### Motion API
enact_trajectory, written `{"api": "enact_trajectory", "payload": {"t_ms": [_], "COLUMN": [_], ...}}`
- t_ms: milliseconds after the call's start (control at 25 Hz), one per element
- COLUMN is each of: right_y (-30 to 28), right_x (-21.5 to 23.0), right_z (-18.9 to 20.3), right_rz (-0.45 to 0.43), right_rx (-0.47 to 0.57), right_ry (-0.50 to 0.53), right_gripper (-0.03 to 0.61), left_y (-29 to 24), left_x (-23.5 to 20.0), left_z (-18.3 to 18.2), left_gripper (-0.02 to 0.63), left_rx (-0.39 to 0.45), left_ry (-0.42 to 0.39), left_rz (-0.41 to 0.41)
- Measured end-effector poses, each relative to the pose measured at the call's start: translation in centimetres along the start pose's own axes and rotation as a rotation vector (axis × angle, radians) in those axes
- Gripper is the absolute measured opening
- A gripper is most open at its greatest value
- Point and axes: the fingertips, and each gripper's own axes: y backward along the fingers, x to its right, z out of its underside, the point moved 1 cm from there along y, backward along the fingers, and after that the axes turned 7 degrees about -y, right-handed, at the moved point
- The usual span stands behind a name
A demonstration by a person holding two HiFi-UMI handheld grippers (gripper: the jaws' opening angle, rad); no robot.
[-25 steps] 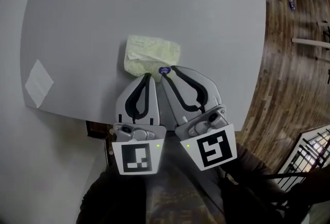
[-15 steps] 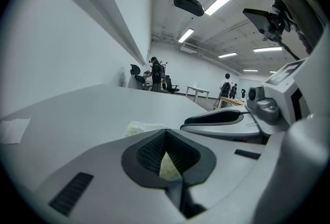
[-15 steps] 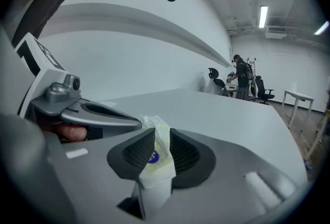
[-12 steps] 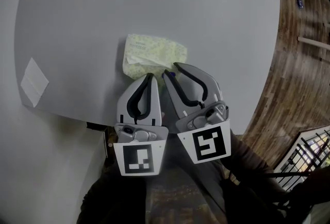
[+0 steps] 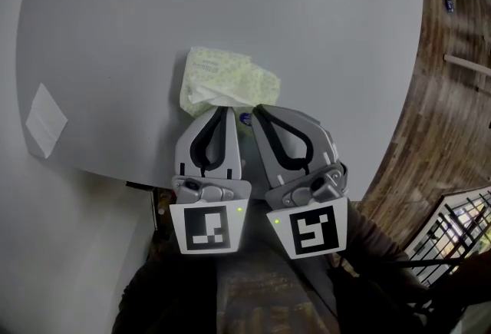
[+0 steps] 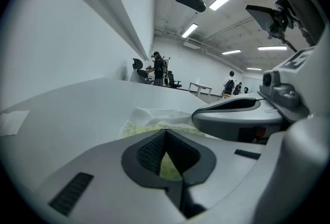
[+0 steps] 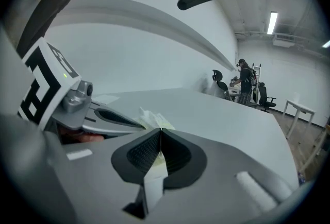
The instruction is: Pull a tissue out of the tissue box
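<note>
A soft yellow-green tissue pack (image 5: 238, 79) lies on the grey table (image 5: 307, 18), with white tissue (image 5: 205, 97) sticking out at its near left. My left gripper (image 5: 225, 108) is shut, its tips resting on the pack's near edge with nothing between them. In the left gripper view the pack (image 6: 149, 121) shows just past the left gripper (image 6: 165, 131). My right gripper (image 5: 255, 108) sits beside it at the pack's near right. Its jaws are closing, and in the right gripper view the right gripper (image 7: 161, 130) pinches a white flap (image 7: 152, 179) of the pack.
A white sheet of paper (image 5: 42, 119) lies near the table's left edge. The table's curved edge drops to a wooden floor (image 5: 449, 94) on the right. People and office chairs (image 6: 157, 66) stand far across the room.
The right jaws stood apart before and now meet at the tips. Both grippers have sunk lower at the pack's near edge.
</note>
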Motion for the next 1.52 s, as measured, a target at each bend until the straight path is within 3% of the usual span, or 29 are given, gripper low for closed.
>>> {"api": "enact_trajectory", "payload": {"t_ms": [440,680,840,1200,1360,1520], "right_y": [3.0,4.7,3.8,-5.1,-11.0,-17.9], "right_x": [-1.2,-4.8,-5.9,-12.4,-18.7,-27.1], "right_z": [-4.9,-10.3,-12.2,-17.8,-19.1,-17.7], "right_rz": [-0.049,-0.168,-0.201,-0.234,-0.248,-0.353], "right_rx": [0.120,0.211,0.192,0.229,0.241,0.222], "right_ry": [-0.014,0.014,0.009,0.088,0.103,0.171], "right_gripper": [0.005,0.005,0.005,0.005,0.005,0.005], "left_y": [-0.8,1.6,5.2,17.4,23.7,28.9], "left_x": [0.1,-0.5,-1.6,-10.3,-14.2,-17.6], "left_z": [0.3,-2.3,-4.2,-3.1,-0.2,3.8], "left_gripper": [-0.002,-0.002,-0.002,-0.001,-0.002,-0.002], "left_rx": [-0.006,0.083,0.121,0.166,0.141,0.109], "left_ry": [0.017,0.038,0.052,0.090,0.151,0.223], "left_rz": [0.001,-0.027,-0.063,-0.316,-0.431,-0.586]}}
